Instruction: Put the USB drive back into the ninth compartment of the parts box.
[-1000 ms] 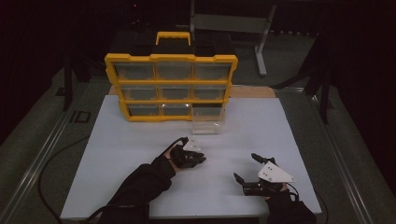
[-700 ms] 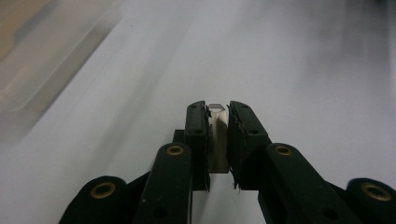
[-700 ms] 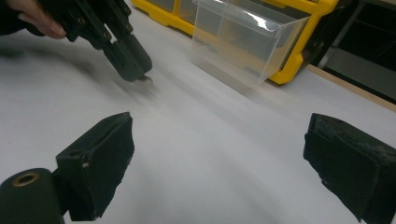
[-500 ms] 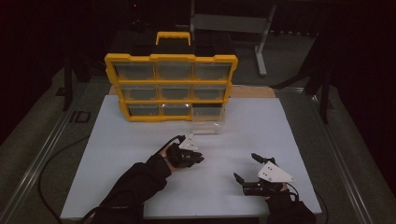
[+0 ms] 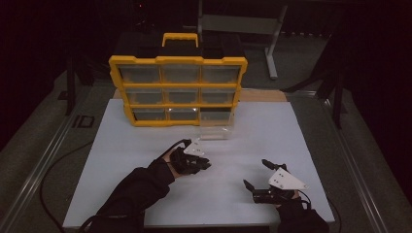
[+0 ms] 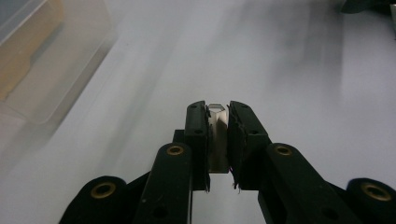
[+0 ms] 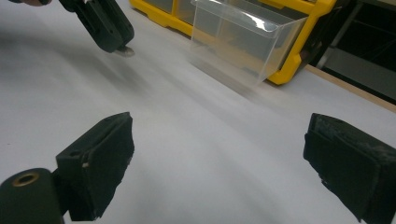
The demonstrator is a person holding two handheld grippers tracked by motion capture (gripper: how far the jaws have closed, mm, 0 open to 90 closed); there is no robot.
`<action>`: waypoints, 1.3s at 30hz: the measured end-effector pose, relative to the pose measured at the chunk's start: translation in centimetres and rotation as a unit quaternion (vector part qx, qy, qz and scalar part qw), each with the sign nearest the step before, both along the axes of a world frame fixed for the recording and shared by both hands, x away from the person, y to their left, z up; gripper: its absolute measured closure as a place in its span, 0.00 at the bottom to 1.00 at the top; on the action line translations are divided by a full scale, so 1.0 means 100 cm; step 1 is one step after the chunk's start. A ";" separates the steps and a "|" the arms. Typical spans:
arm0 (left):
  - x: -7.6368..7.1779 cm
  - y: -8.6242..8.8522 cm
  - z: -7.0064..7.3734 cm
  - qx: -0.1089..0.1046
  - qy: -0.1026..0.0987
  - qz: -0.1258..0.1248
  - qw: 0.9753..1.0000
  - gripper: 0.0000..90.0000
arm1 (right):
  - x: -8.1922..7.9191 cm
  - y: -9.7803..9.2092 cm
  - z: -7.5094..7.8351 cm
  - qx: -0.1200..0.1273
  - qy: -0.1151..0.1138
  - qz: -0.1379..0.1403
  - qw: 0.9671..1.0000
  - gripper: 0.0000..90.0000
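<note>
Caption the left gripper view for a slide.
Left gripper clamps a small metal piece above the white table, clear drawer nearby.

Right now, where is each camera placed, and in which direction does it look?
High view: above the table's near side, facing the yellow organizer; both forearms enter.
Left gripper view: on the left hand-held gripper, looking along jaws clamping a small metal piece.
Right gripper view: on the right hand-held gripper, jaws apart, facing the clear drawer.
Shared: all three show the clear drawer.
</note>
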State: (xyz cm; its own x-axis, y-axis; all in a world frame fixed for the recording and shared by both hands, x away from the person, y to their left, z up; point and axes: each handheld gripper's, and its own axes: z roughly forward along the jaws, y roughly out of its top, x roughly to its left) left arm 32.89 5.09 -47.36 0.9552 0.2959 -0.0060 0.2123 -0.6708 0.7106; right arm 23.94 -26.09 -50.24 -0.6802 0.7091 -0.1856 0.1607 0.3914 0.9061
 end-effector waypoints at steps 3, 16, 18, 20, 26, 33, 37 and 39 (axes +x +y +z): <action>-0.001 0.001 0.004 -0.001 0.000 -0.001 1.000 0.88 | 0.000 0.000 0.000 0.000 -0.001 0.000 1.000 0.09; 0.000 0.000 0.019 -0.009 -0.004 -0.011 1.000 0.88 | 0.000 0.000 0.000 0.000 -0.002 0.000 1.000 0.09; 0.001 0.000 0.022 -0.010 -0.006 -0.011 1.000 0.88 | 0.000 0.000 0.000 0.000 -0.001 0.000 1.000 0.09; 0.002 0.001 0.025 -0.011 -0.006 -0.009 1.000 0.88 | 0.000 0.000 0.000 0.000 -0.003 0.000 1.000 0.09; 0.004 0.002 0.035 -0.017 -0.011 -0.007 1.000 0.88 | 0.000 0.000 0.000 -0.001 -0.002 0.000 1.000 0.09; 0.008 0.000 0.046 -0.017 -0.017 -0.009 1.000 0.88 | 0.000 0.000 0.000 -0.001 -0.002 0.000 1.000 0.09; 0.011 -0.002 0.052 -0.019 -0.019 -0.008 1.000 0.88 | 0.000 0.000 0.000 -0.001 -0.001 0.000 1.000 0.09; 0.013 -0.002 0.055 -0.022 -0.018 -0.006 1.000 0.88 | 0.000 0.000 0.000 -0.001 -0.001 0.000 1.000 0.09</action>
State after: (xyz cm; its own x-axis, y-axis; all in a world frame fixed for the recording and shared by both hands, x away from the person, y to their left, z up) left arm 34.18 4.91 -41.84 0.9583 0.2853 0.0152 0.1788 -0.6402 0.7471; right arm 23.95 -26.12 -50.24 -0.6802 0.7083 -0.1885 0.1580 0.3929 0.9059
